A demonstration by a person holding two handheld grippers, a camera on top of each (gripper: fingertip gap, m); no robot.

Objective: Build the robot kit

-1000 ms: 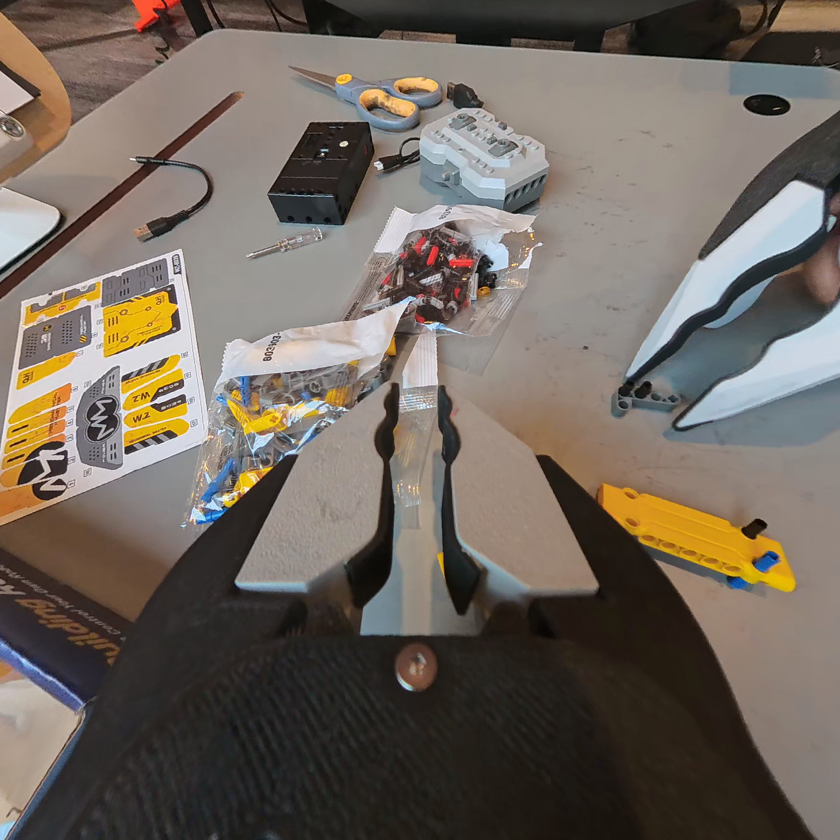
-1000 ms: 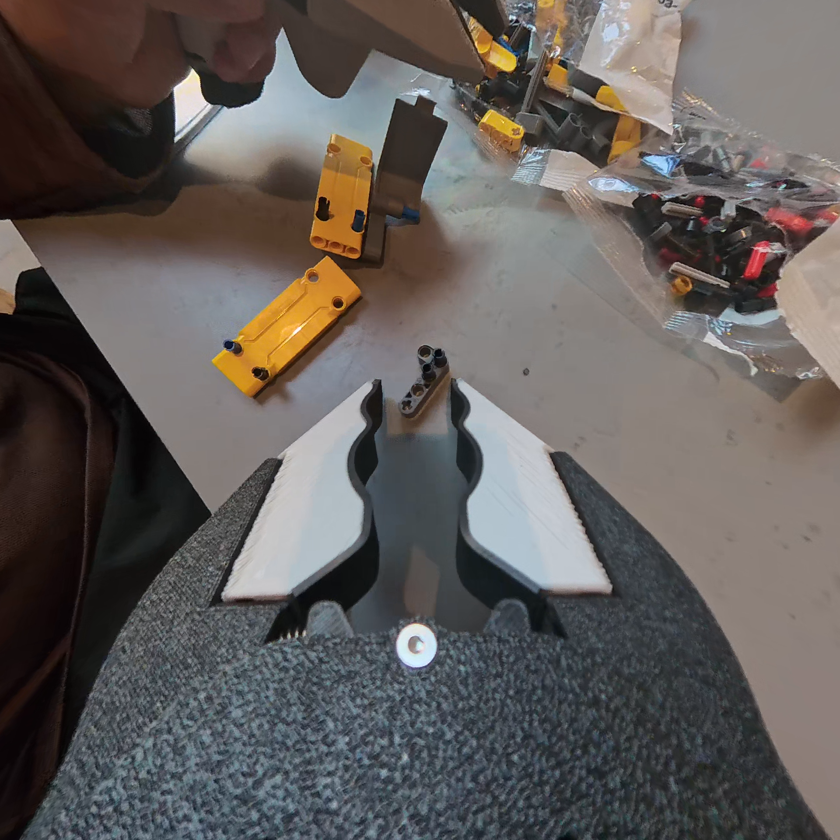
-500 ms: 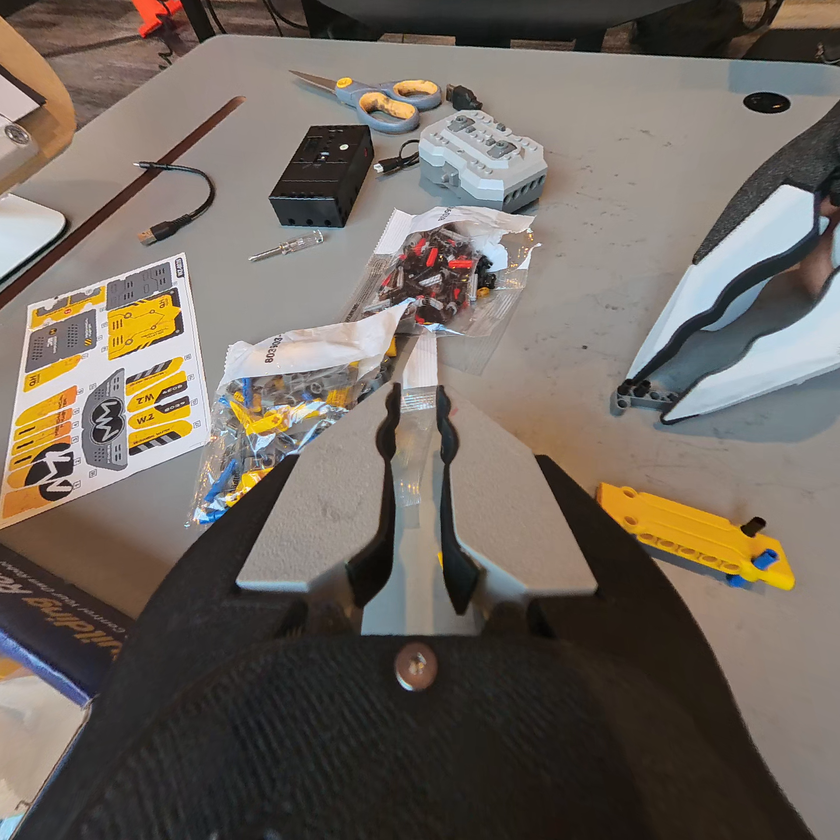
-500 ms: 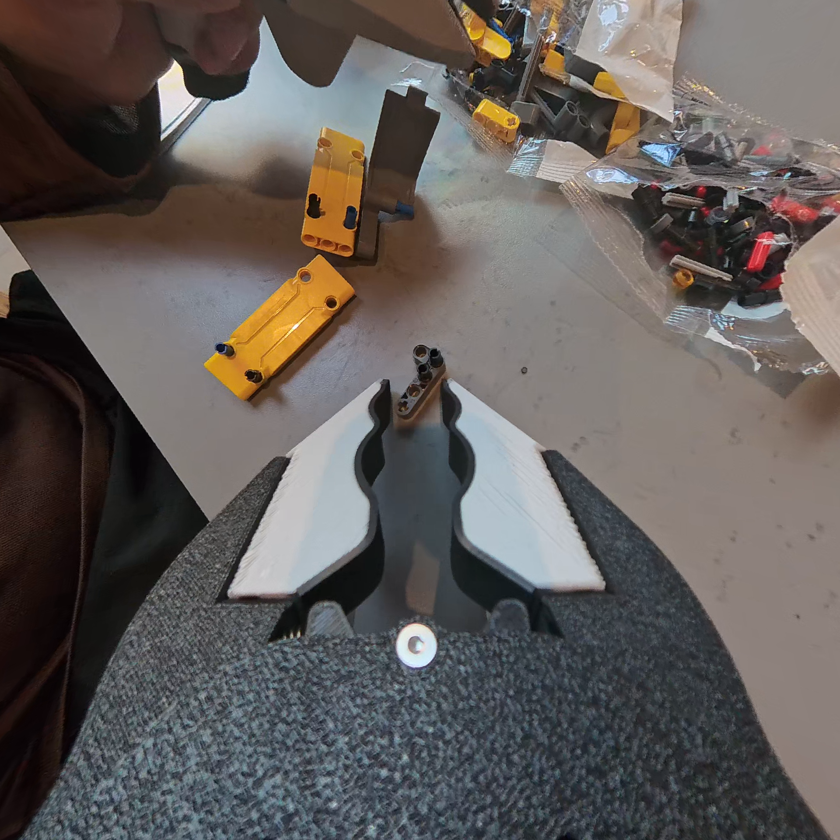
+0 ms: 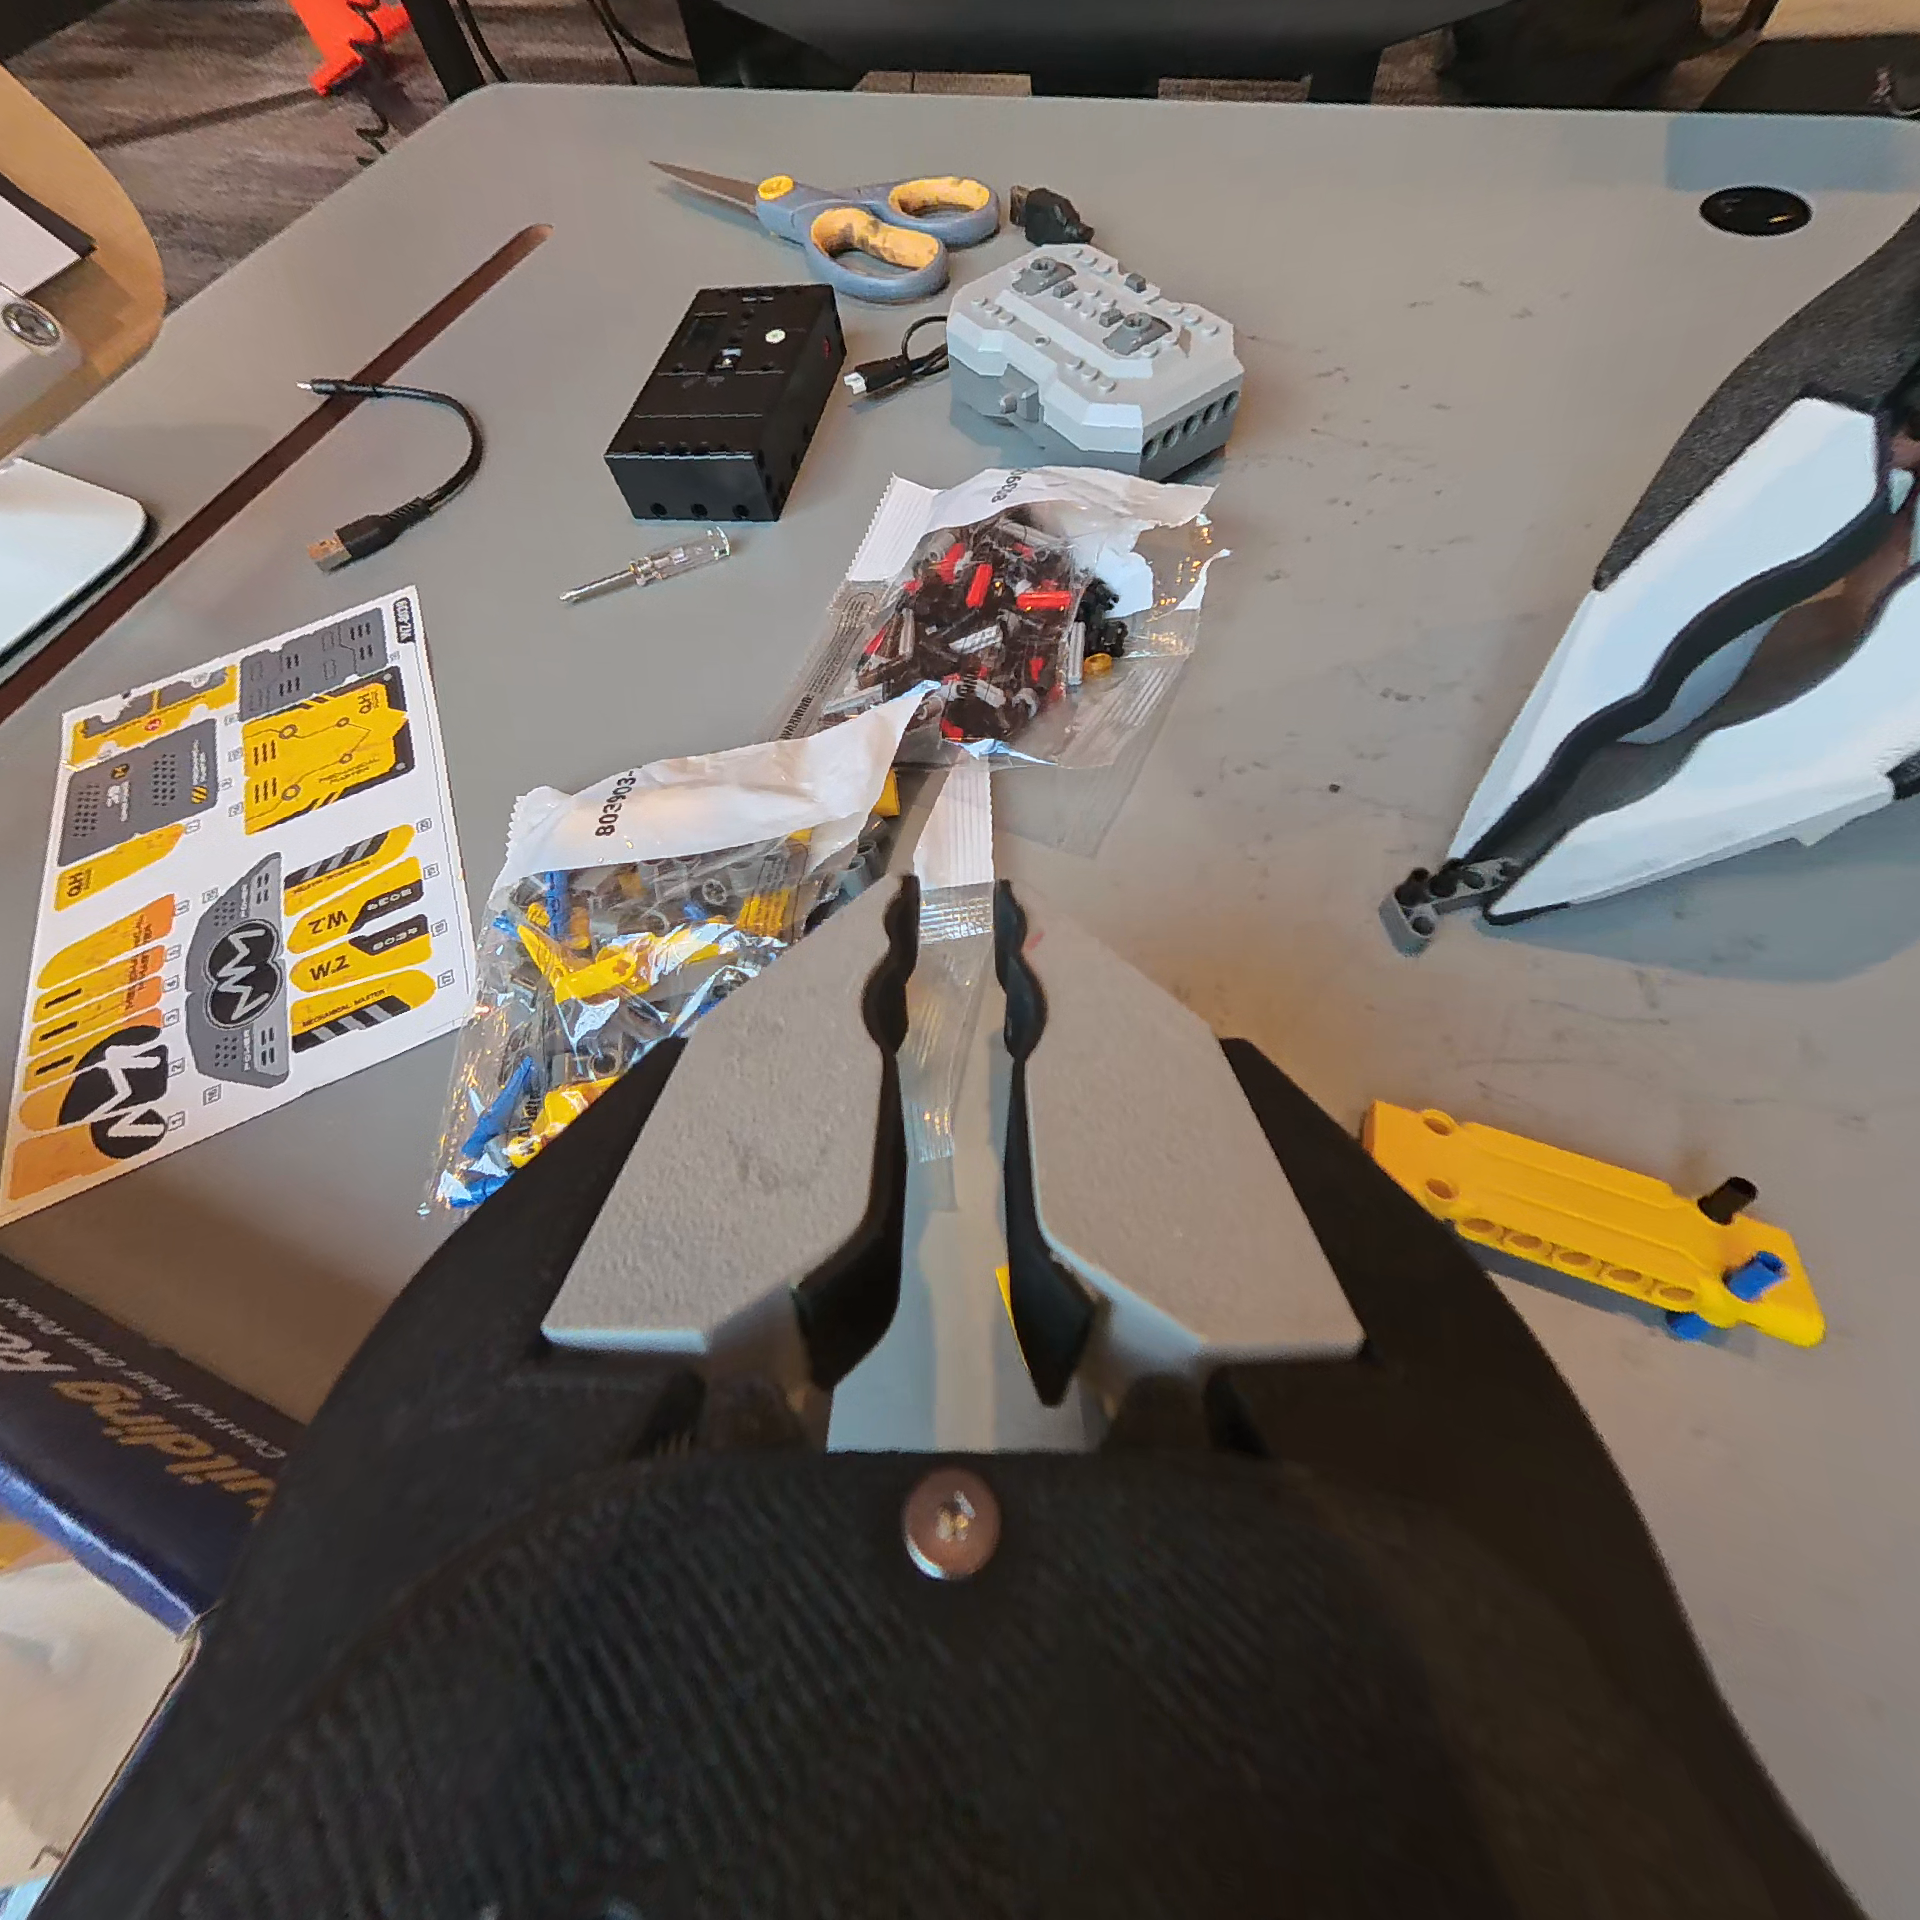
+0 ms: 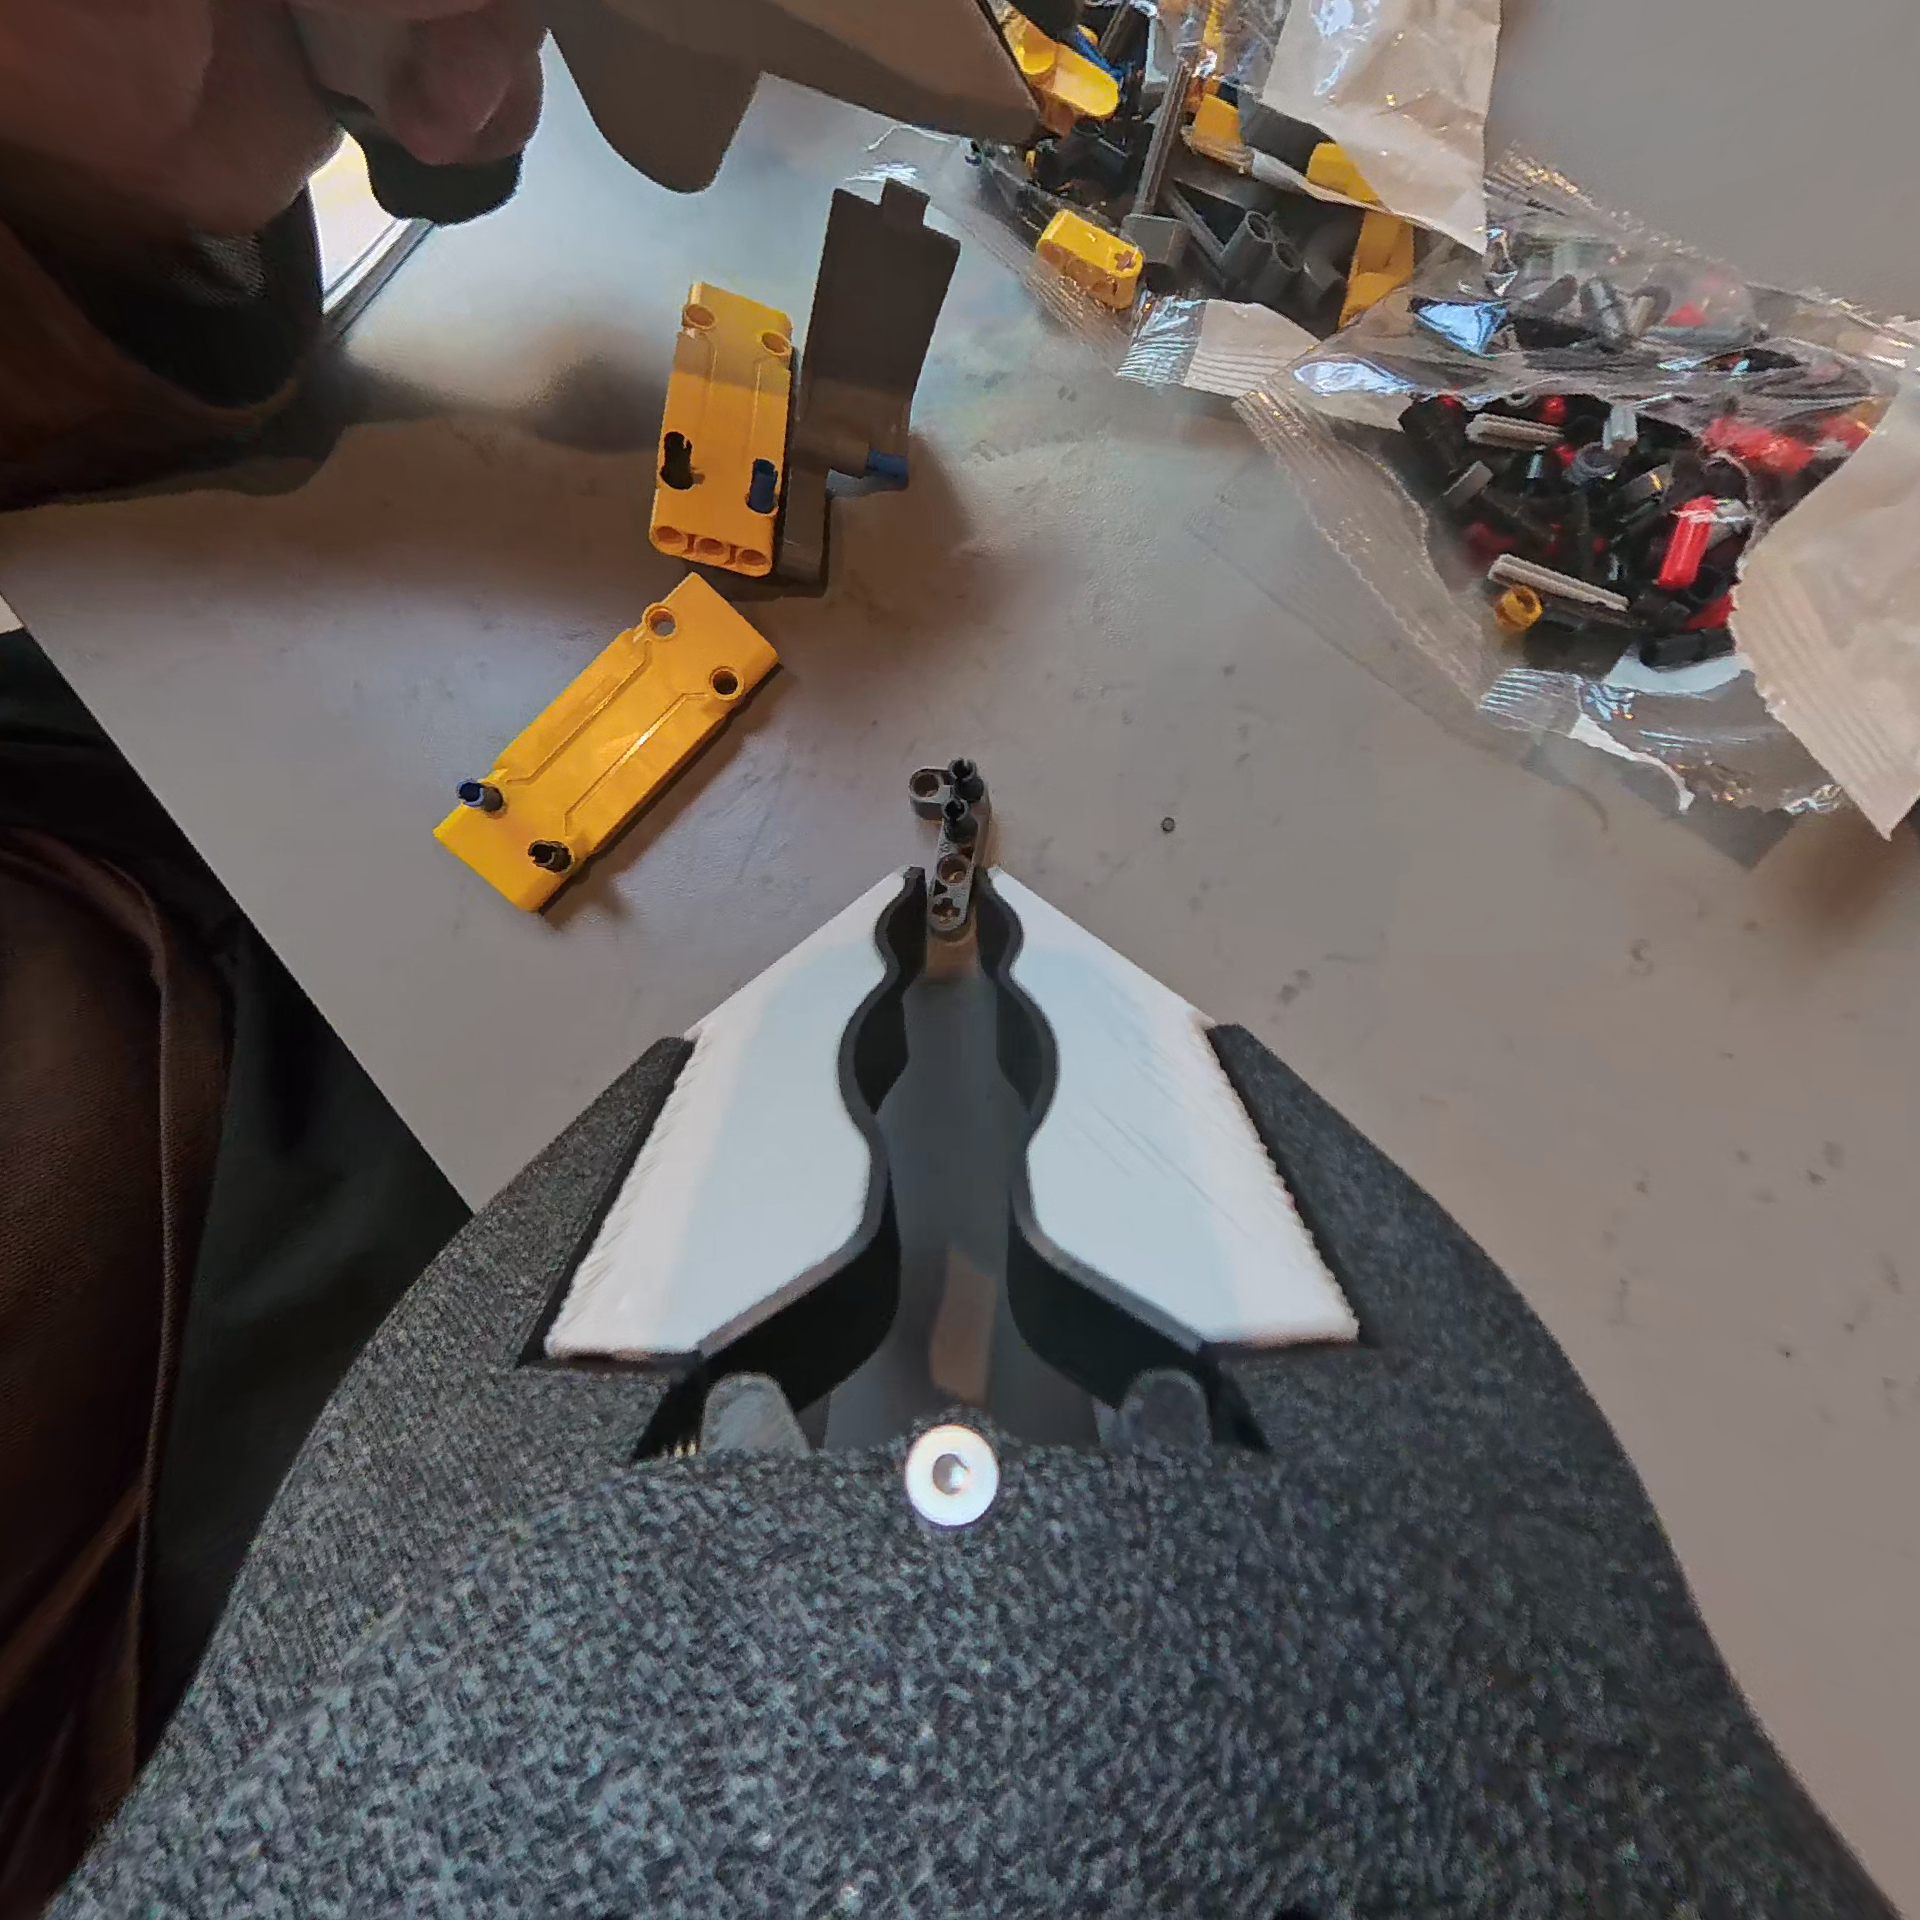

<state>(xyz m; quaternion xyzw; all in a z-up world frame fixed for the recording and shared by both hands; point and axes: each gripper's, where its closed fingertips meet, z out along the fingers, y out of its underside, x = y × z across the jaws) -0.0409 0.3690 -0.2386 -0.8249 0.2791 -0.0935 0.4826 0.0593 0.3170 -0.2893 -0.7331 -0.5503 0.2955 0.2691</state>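
Your right gripper [image 6: 954, 883] w/ white fingers pinches the small grey L-shaped beam w/ black pins [image 6: 951, 831], low on the grey table [image 6: 1351, 1039]. Your left gripper [image 5: 956, 904], jaws narrow and empty, hovers over a clear bag of yellow/blue parts [image 5: 623, 935]; a flat yellow panel [image 5: 1590, 1226] lies to its right.

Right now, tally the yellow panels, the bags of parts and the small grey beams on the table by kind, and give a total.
Yellow panels: 2
Bags of parts: 2
Grey beam, between the fingertips of the right gripper: 1
Total: 5
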